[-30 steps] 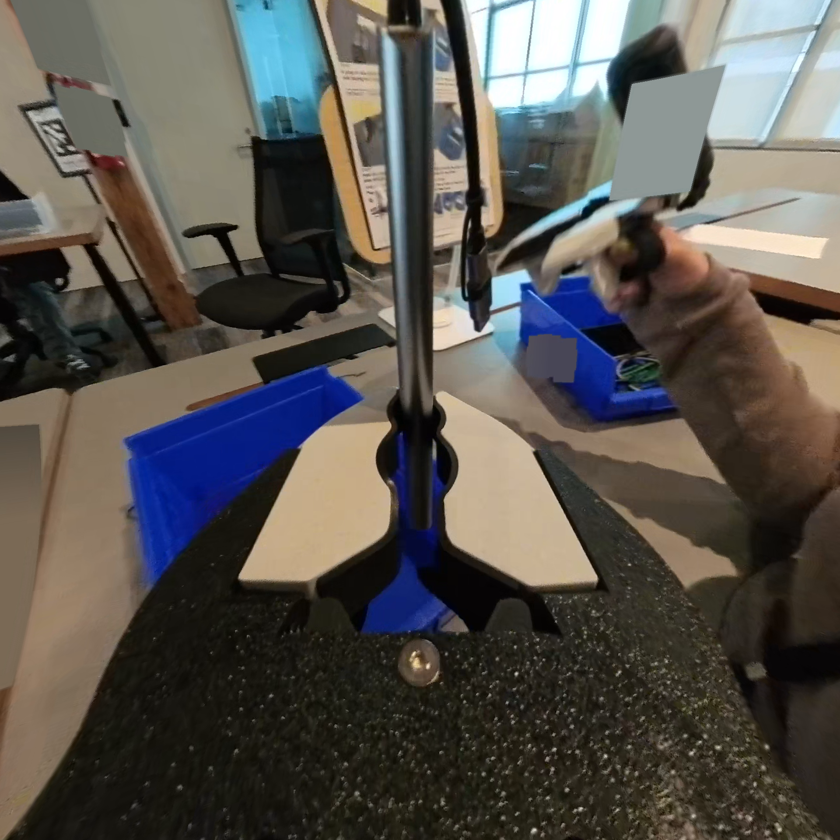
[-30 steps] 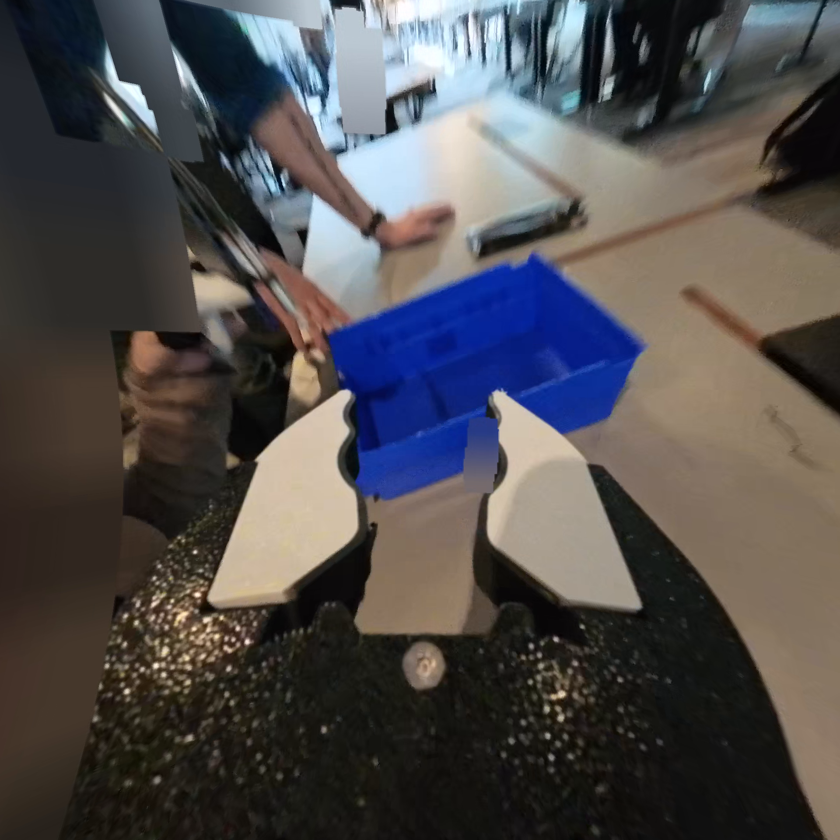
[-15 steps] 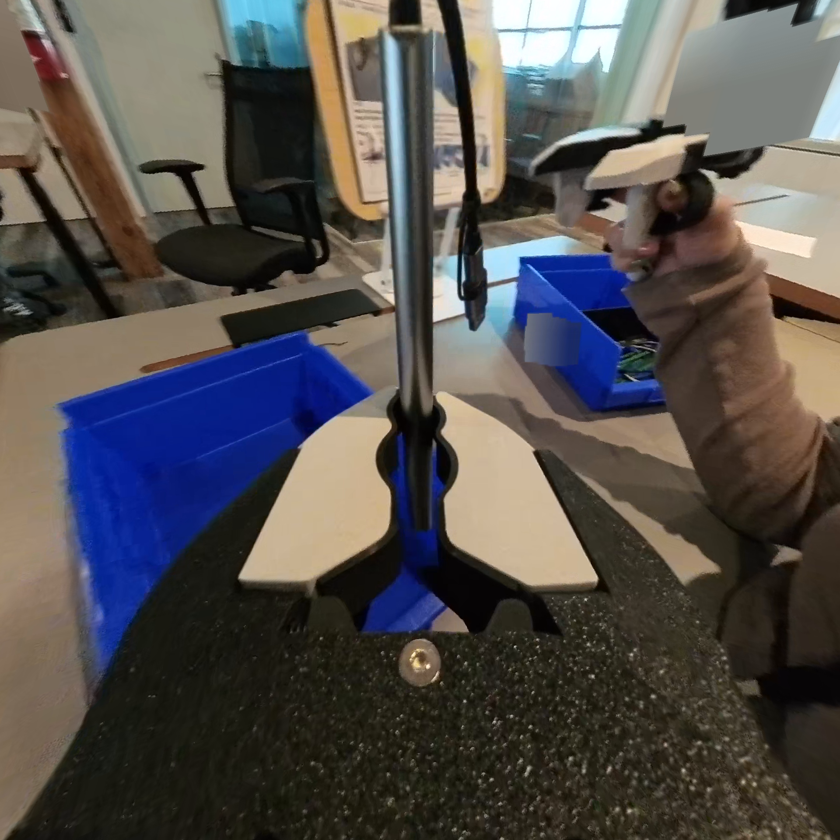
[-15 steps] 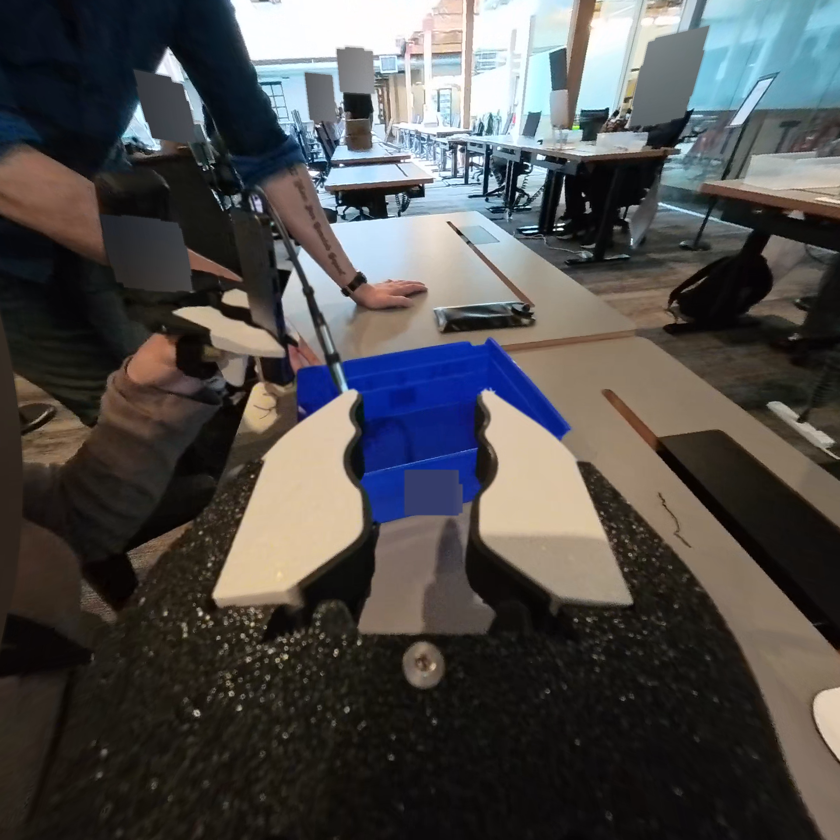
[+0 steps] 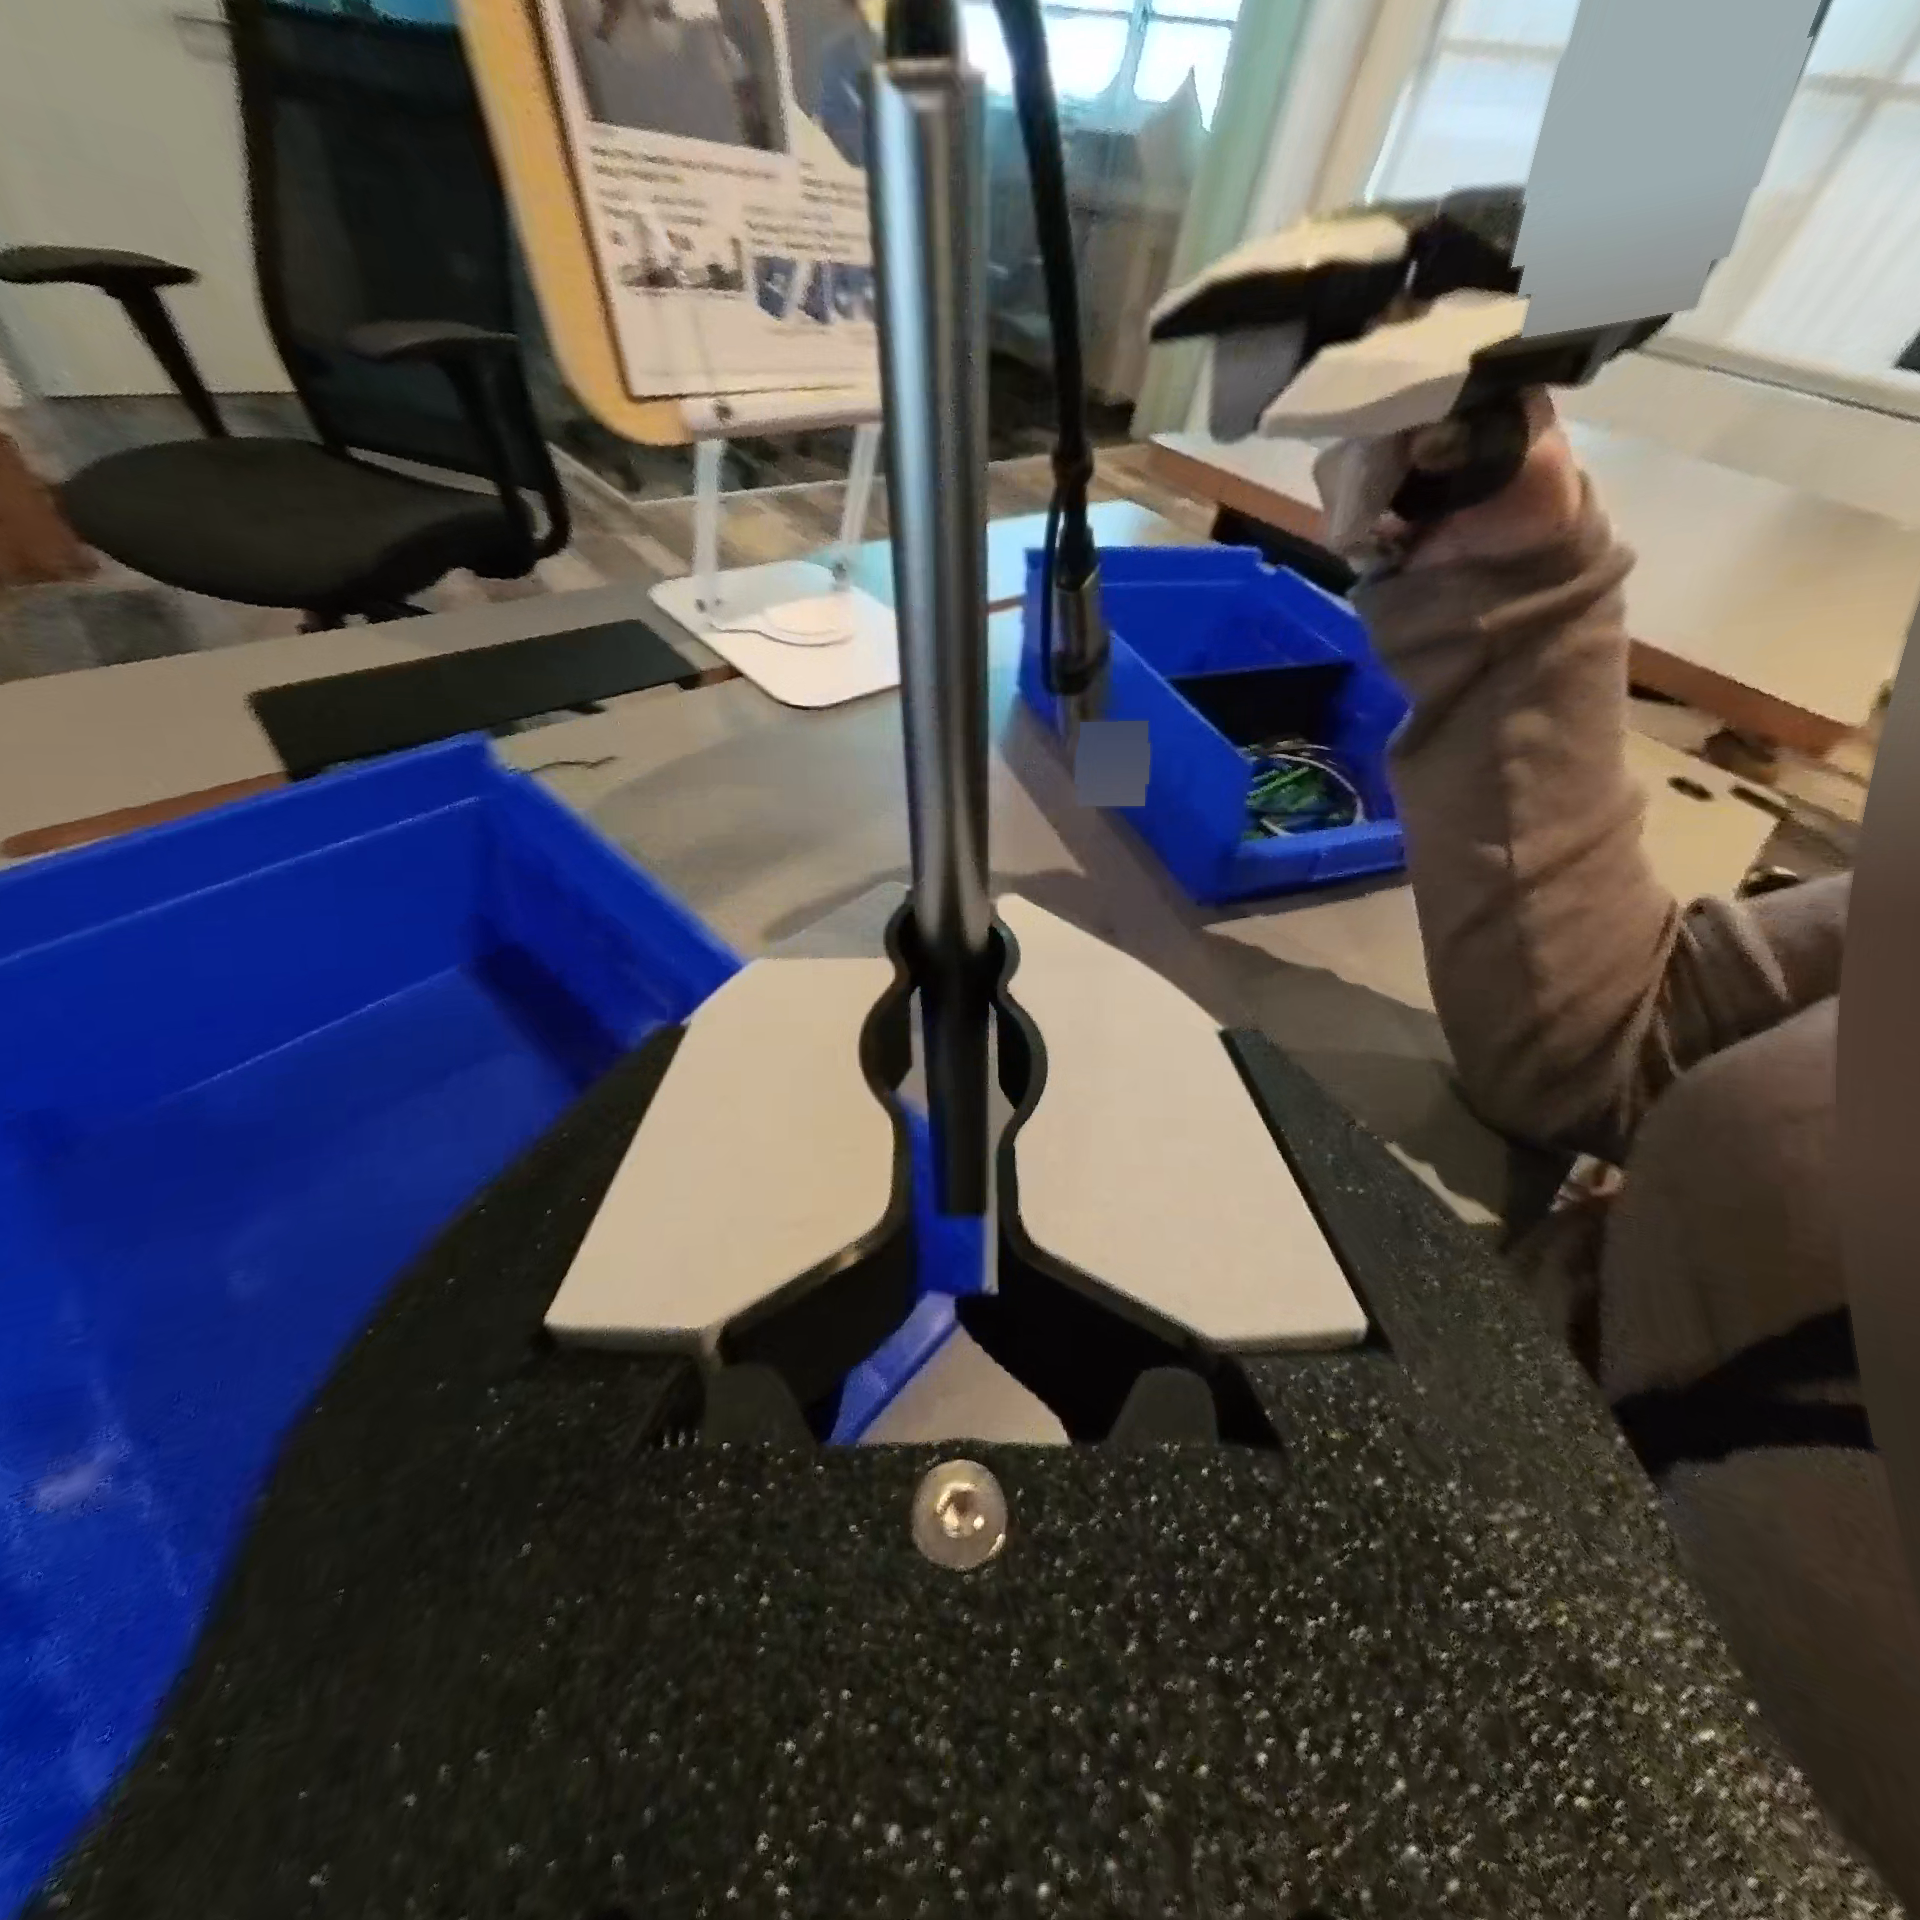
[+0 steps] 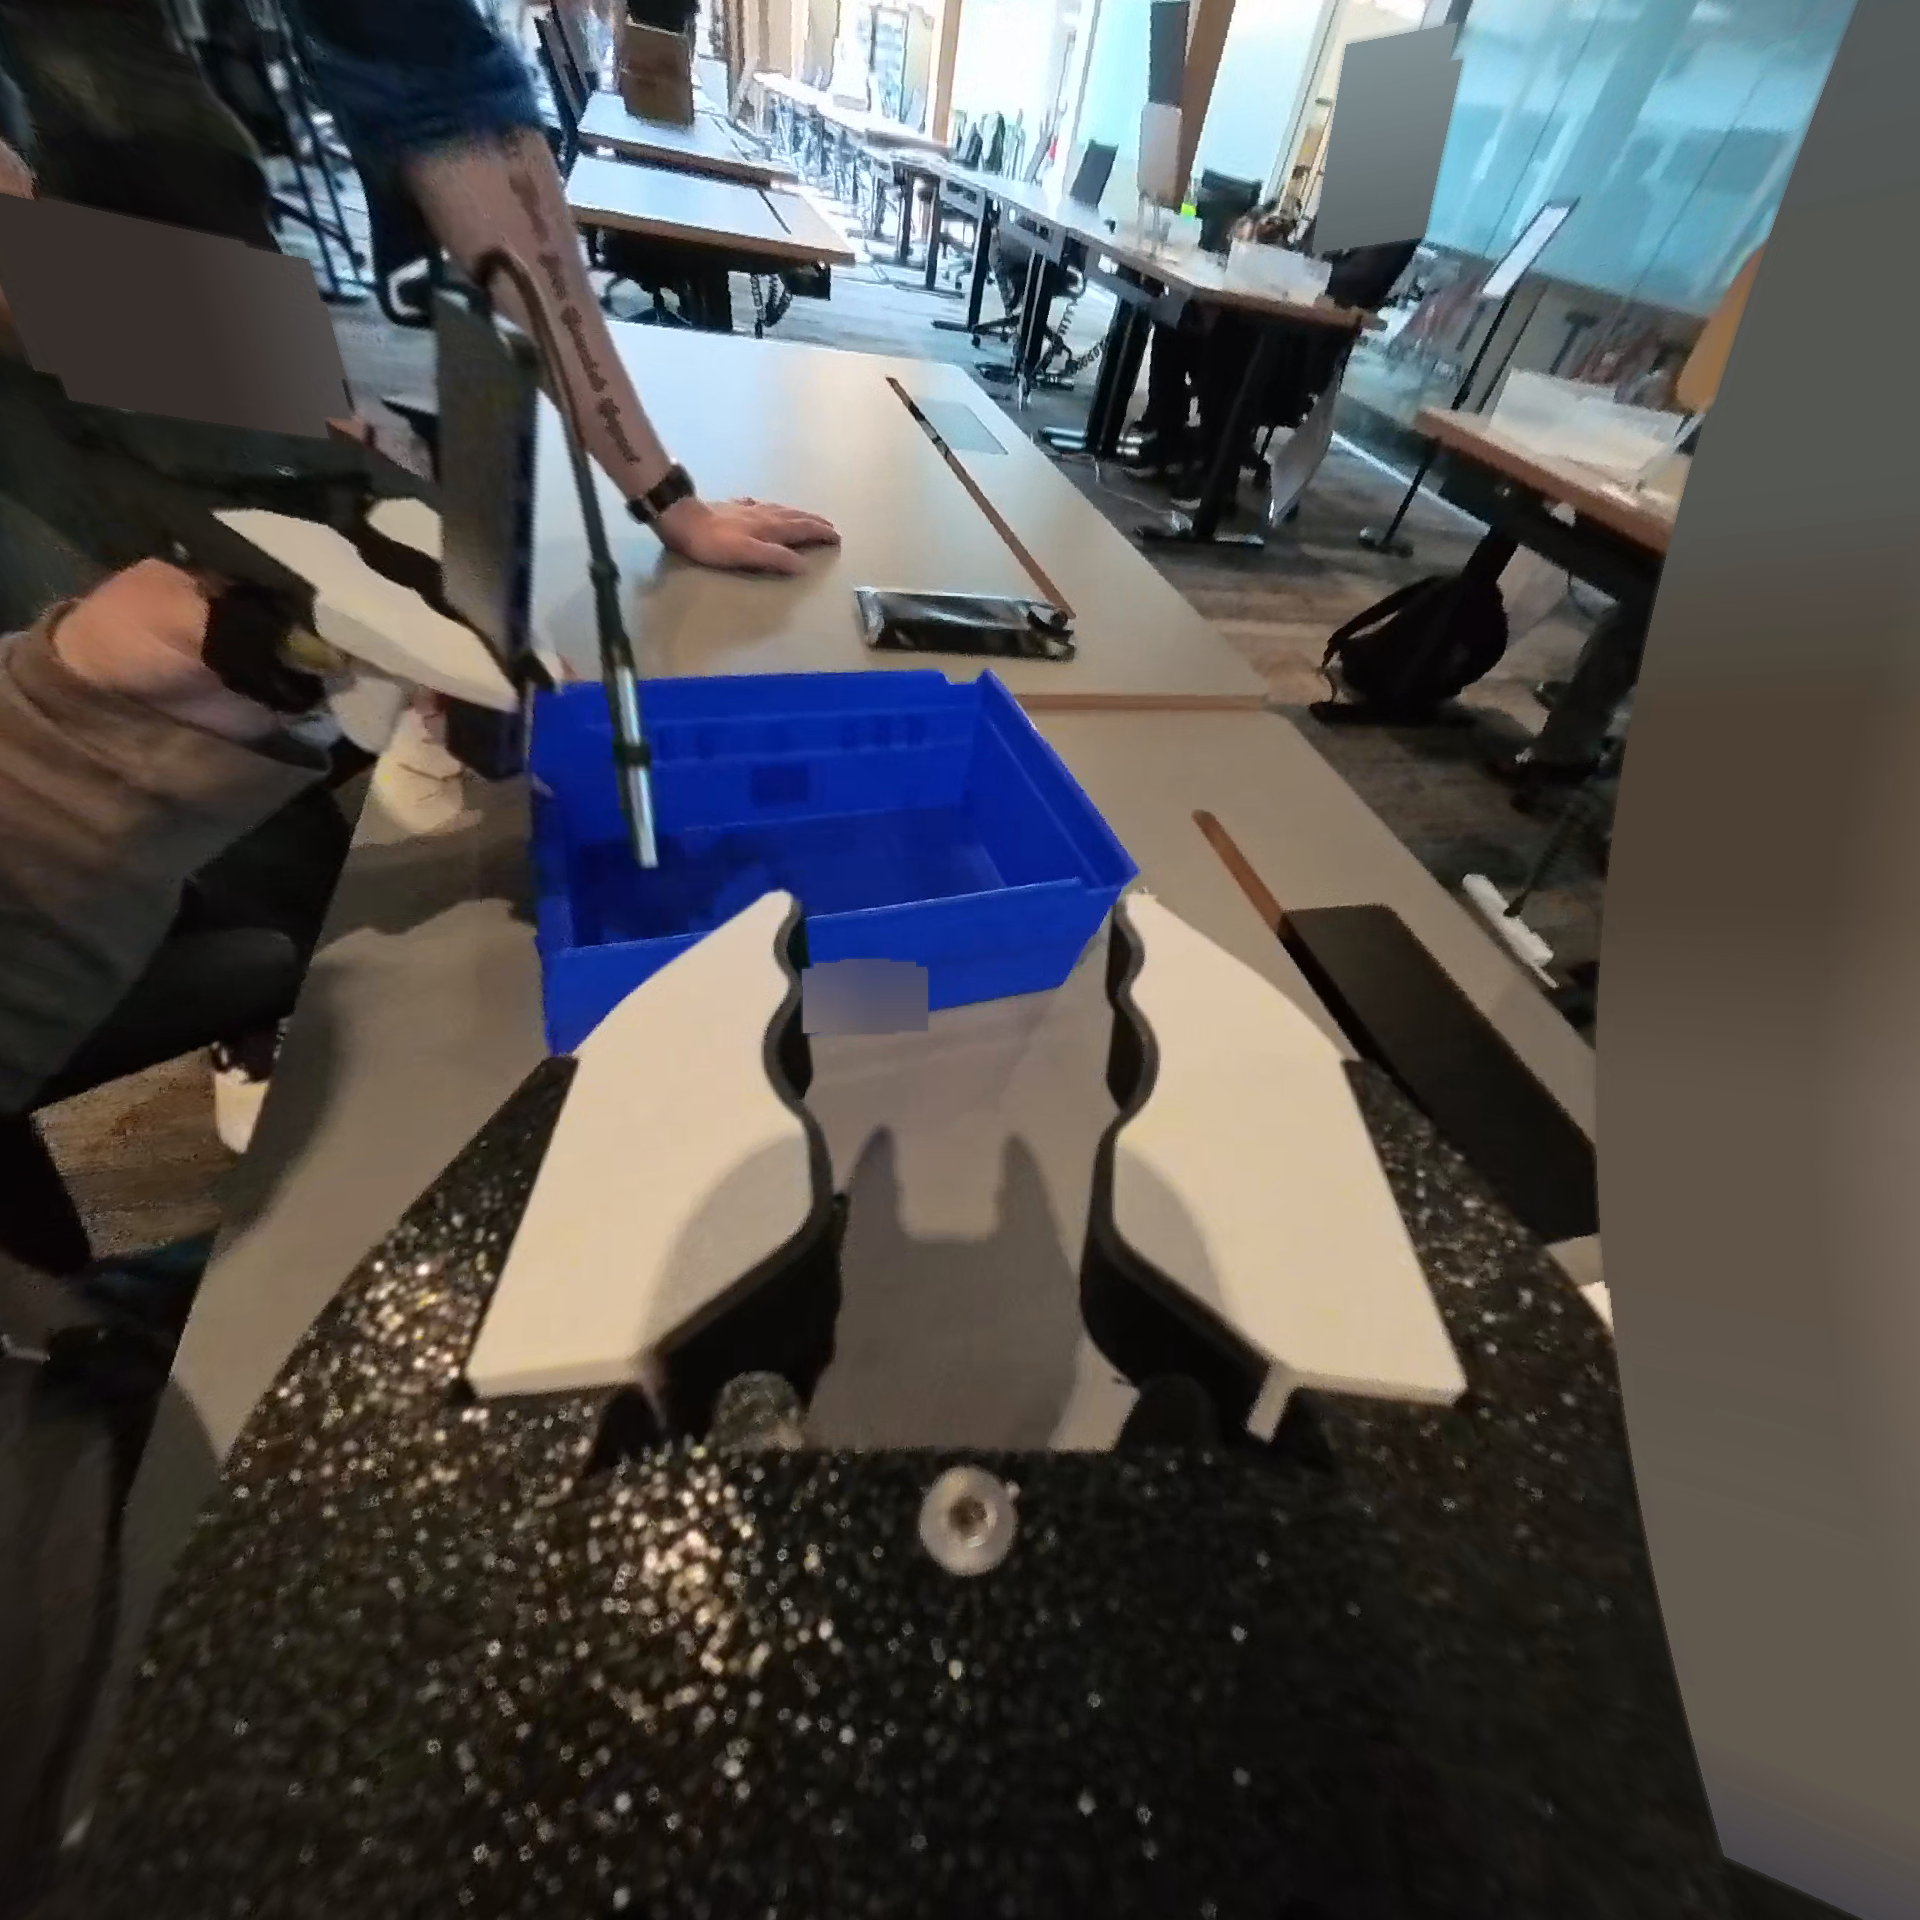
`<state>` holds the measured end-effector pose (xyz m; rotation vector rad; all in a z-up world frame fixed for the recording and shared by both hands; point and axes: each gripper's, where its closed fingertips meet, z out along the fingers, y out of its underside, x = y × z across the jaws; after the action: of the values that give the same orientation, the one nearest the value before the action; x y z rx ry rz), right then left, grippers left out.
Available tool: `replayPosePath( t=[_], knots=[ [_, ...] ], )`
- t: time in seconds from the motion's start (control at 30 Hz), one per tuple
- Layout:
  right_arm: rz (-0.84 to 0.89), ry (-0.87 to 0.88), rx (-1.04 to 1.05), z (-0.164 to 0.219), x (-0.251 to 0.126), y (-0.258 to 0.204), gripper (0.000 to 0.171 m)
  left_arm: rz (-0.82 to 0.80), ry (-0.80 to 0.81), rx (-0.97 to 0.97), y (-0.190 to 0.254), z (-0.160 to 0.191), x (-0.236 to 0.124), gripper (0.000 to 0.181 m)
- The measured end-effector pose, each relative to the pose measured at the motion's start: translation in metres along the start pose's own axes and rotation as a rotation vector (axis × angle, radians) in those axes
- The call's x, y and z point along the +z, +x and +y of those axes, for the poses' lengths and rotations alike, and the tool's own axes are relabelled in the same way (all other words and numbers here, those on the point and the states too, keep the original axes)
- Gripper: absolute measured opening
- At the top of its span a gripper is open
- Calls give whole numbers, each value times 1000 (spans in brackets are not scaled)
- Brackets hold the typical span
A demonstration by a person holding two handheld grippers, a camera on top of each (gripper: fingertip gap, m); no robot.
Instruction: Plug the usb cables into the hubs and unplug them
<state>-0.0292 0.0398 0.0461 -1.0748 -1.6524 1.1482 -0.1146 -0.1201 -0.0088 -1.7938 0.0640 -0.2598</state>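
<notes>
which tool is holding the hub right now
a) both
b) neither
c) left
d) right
c: the left tool is shut on the upright hub, its cable dangling over the bin, while the right tool is open with nothing in it.

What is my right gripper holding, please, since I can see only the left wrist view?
Observer: Nothing; the right gripper is open, with bare grey table between its fingers.
Operator: Where does the black cable's silver plug hang?
Observer: The silver plug hangs over the left end of the near blue plastic bin.
Operator: What lies beyond that bin?
Observer: A flat black pouch lies on the table, near a bystander's resting hand.
</notes>
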Motion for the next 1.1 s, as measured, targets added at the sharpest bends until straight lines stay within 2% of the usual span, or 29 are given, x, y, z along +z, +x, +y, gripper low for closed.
replayPosePath(
  t=[0.2, 0.37, 0.53, 0.73, 0.87, 0.97, 1.07, 1.1],
  knots=[
    [-153, -26, -88, -1, -21, -24, 54, 115, -33, 63, 46, -1, 61, 10],
    [-193, 85, -102, -6, -42, -18, 36, 241, -75, 153, 78, -3, 119, 11],
    [-369, 215, 9, -14, -52, -18, 29, 290, -138, 178, 91, 5, 160, 11],
    [-386, 184, 40, -2, -45, -10, 21, 279, -165, 167, 88, 8, 177, 11],
    [-338, 223, 92, -3, -47, 5, 34, 254, -132, 120, 78, 3, 177, 11],
    [-304, 232, 115, 0, -47, 15, 26, 214, -111, 65, 67, 0, 177, 11],
    [-234, 258, 125, -2, -43, 26, 2, 153, -120, 60, 59, 2, 181, 11],
    [-225, 275, 111, -4, -42, 26, 0, 149, -114, 60, 60, 1, 182, 11]
  ],
)
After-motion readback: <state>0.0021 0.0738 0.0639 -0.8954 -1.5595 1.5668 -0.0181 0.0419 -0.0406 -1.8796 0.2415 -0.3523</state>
